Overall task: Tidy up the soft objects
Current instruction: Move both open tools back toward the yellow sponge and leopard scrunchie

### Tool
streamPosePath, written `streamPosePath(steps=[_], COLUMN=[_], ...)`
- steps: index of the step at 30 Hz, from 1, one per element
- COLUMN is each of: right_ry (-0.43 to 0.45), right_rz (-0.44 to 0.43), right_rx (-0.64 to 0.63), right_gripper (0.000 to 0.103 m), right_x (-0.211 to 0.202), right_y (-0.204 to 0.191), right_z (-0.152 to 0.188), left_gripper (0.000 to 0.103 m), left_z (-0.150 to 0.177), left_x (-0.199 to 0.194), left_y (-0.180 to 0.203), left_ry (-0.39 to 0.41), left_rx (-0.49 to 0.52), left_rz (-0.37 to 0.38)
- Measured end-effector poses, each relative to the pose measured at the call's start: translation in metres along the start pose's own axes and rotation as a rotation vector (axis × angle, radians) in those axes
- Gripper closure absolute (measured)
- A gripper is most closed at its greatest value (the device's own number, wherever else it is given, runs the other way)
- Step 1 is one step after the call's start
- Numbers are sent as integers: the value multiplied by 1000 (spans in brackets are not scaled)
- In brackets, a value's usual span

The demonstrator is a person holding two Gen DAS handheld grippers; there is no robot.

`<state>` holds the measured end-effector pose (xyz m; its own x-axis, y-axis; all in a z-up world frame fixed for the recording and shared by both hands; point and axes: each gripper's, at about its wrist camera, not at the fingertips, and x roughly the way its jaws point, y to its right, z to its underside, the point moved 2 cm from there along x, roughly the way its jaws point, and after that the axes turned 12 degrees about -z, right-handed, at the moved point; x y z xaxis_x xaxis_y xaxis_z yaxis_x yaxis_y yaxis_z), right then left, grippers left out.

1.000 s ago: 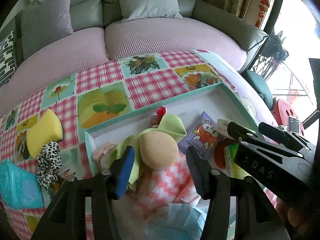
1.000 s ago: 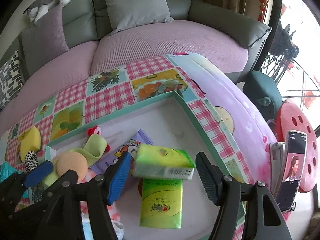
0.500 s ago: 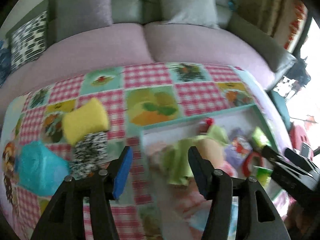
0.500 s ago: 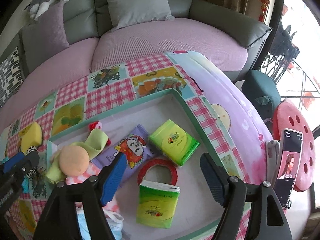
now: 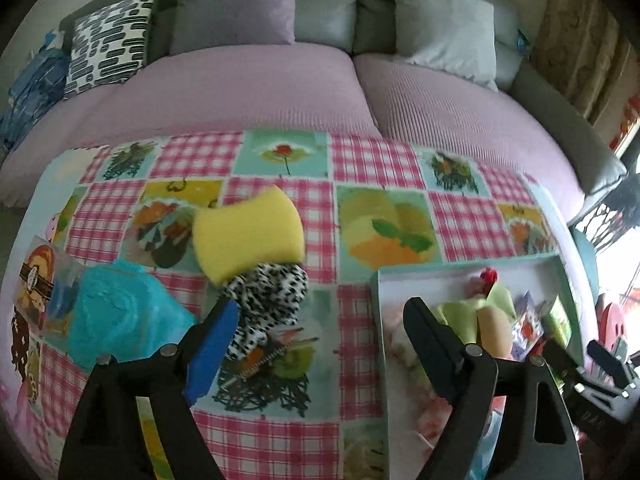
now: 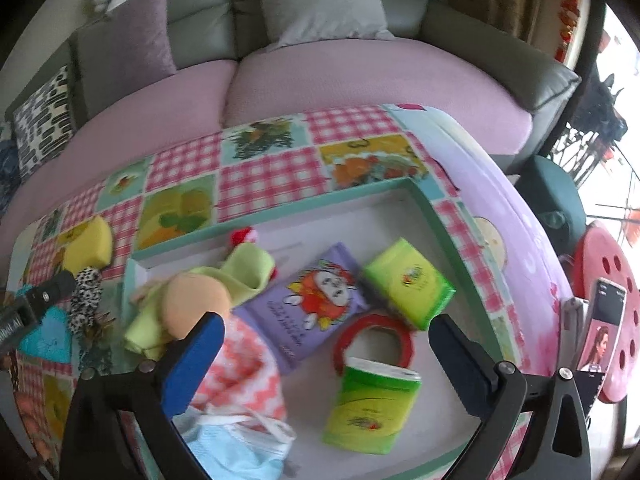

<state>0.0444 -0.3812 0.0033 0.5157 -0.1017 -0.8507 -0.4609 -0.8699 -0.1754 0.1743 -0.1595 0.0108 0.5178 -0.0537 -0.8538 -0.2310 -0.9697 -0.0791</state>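
My left gripper (image 5: 320, 340) hovers over the checked tablecloth left of the tray, jaws opening, nothing between them. A black-and-white spotted scrunchie (image 5: 266, 300) lies by its blue left pad, with a yellow sponge (image 5: 248, 236) behind it and a teal cloth (image 5: 120, 316) to the left. My right gripper (image 6: 328, 360) hangs over the teal-rimmed tray (image 6: 280, 208), jaws opening wide, pressing on nothing. Below it lie a red ring (image 6: 374, 336), two green tissue packs (image 6: 372, 408) (image 6: 408, 284), a purple tissue pack (image 6: 320, 300), a peach puff (image 6: 196, 300), a green cloth (image 6: 240, 272), a pink towel (image 6: 244, 384) and a blue mask (image 6: 236, 448).
A pink and grey sofa (image 5: 280, 88) with cushions curves behind the table. To the right of the table a phone (image 6: 600, 332) leans against a red stool (image 6: 612, 308). The table's round edge (image 6: 520, 240) drops off close to the tray's right side.
My left gripper swung left from above the tray to the scrunchie and sponge, and widened. My right gripper let go of a green tissue pack, which now lies in the tray.
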Motion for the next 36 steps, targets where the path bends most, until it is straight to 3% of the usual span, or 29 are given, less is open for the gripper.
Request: streamPosePath(steps=[5, 11, 18, 29, 36], right_ry=[1, 26, 55, 11, -52], right_rz=[-37, -108, -190, -274, -259], right_rx=[-47, -107, -165, -258, -330], right_gripper=[0, 0, 0, 0, 1], right_x=[0, -6, -13, 9, 34], right_y=[-24, -62, -105, -176, -215], right_z=[-3, -6, -5, 8, 20], left_gripper=[17, 17, 17, 17, 17], left_z=[-9, -14, -8, 4, 9], left_x=[-13, -28, -19, 3, 19], left_y=[-24, -68, -129, -204, -230], left_ry=[35, 74, 19, -39, -77], left_rx=[-50, -109, -219, -320, -362], left_rz=[15, -44, -97, -220, -226])
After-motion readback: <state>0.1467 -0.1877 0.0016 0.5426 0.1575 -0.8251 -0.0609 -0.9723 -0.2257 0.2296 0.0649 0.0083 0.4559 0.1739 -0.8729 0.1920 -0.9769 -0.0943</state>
